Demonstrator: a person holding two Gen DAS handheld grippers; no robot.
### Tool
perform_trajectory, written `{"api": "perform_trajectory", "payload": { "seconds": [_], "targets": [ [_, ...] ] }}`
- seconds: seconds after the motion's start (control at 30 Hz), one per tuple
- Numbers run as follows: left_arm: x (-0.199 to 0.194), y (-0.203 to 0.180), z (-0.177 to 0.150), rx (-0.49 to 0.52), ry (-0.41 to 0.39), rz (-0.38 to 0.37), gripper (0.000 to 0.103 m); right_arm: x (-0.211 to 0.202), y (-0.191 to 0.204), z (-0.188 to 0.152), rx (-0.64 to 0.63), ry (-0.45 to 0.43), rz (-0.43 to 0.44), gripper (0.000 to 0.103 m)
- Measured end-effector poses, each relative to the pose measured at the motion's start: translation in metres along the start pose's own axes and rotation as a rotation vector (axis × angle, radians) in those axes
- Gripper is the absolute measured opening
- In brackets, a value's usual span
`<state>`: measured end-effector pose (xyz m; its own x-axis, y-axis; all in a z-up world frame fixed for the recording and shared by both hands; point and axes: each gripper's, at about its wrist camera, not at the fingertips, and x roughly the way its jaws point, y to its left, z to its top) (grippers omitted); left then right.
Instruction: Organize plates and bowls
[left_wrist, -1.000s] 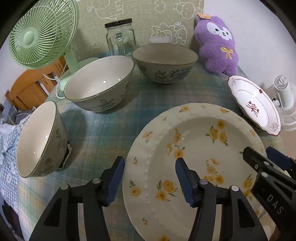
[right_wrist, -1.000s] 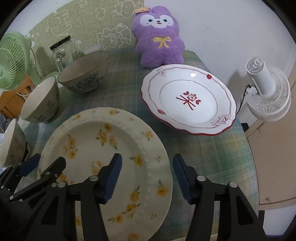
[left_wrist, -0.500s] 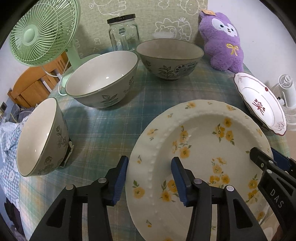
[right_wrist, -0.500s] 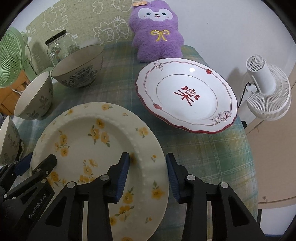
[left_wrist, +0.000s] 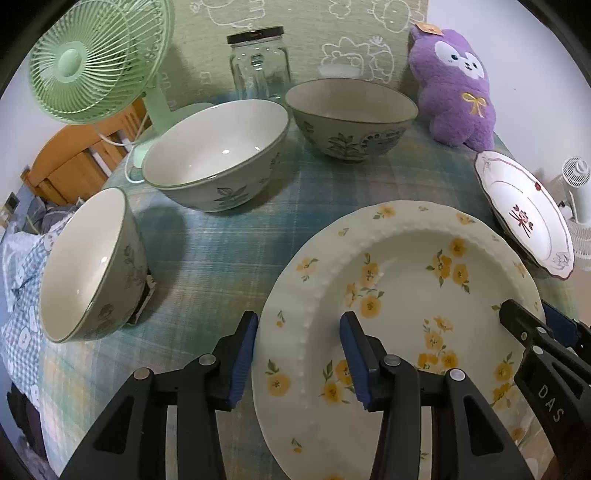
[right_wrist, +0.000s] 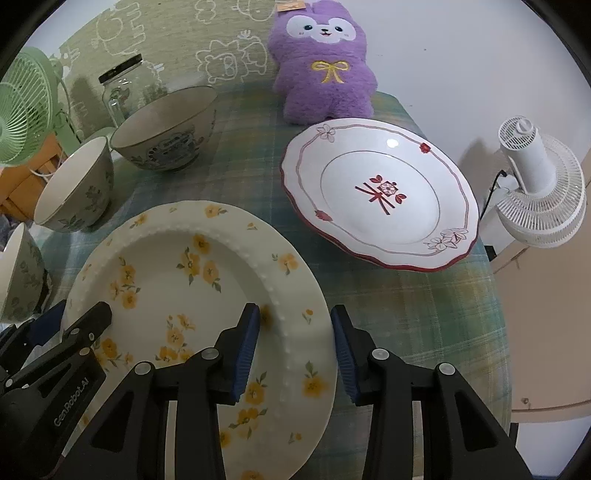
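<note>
the yellow-flowered plate (left_wrist: 406, 295) lay on the near part of the plaid tablecloth (left_wrist: 229, 236), its left rim between the fingers of the left gripper (left_wrist: 297, 354) and its right rim between those of the right gripper (right_wrist: 293, 345). both grippers pointed steeply down at the plate from the near side, one at each edge. the left gripper's jaws had just been closing, with the rim between them: the left pad sat just outside the plate's edge and the right pad stood over the well; whether the pads pressed on the china could not be told. the right gripper's jaws had closed in too and stood half open across the opposite rim, left pad over the beaded ridge, right pad just past the edge; contact there could not be told either.

far right of this plate sat the red-trimmed plate (right_wrist: 380, 199), near the table's right edge. to the left stood three bowls: the near bowl (left_wrist: 88, 266) tilted on its side at the left edge, the middle bowl (left_wrist: 218, 155) beyond it, and the far bowl (left_wrist: 351, 118) upright. behind them were a glass jar (left_wrist: 258, 66), a green fan (left_wrist: 96, 59) at far left, and a purple plush toy (right_wrist: 321, 62) at the far side. a white fan (right_wrist: 539, 184) stood off the table to the right.
</note>
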<state>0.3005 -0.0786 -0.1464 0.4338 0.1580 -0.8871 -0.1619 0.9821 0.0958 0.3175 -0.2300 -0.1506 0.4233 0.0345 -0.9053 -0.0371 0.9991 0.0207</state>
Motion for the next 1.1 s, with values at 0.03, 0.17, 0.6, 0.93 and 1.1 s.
{"api": "perform_trajectory", "payload": {
  "seconds": [0.03,0.17,0.6,0.93,1.1],
  "targets": [
    [-0.001,0.001,0.000,-0.006,0.000,0.004,0.047,-0.001,0.000,0.000,-0.002,0.001,0.005,0.043],
    [-0.006,0.004,-0.001,-0.026,-0.005,0.020,0.047,-0.004,0.003,0.002,-0.008,-0.004,0.019,0.043],
    [-0.020,0.020,0.002,-0.071,-0.030,0.044,0.046,-0.022,0.019,0.007,-0.034,-0.034,0.037,0.043],
    [-0.041,0.022,-0.006,-0.043,-0.038,0.013,0.046,-0.050,0.018,-0.002,0.004,-0.042,-0.002,0.043],
    [-0.056,0.022,-0.012,-0.023,-0.050,-0.010,0.046,-0.069,0.015,-0.011,0.027,-0.054,-0.026,0.043]
  ]
}}
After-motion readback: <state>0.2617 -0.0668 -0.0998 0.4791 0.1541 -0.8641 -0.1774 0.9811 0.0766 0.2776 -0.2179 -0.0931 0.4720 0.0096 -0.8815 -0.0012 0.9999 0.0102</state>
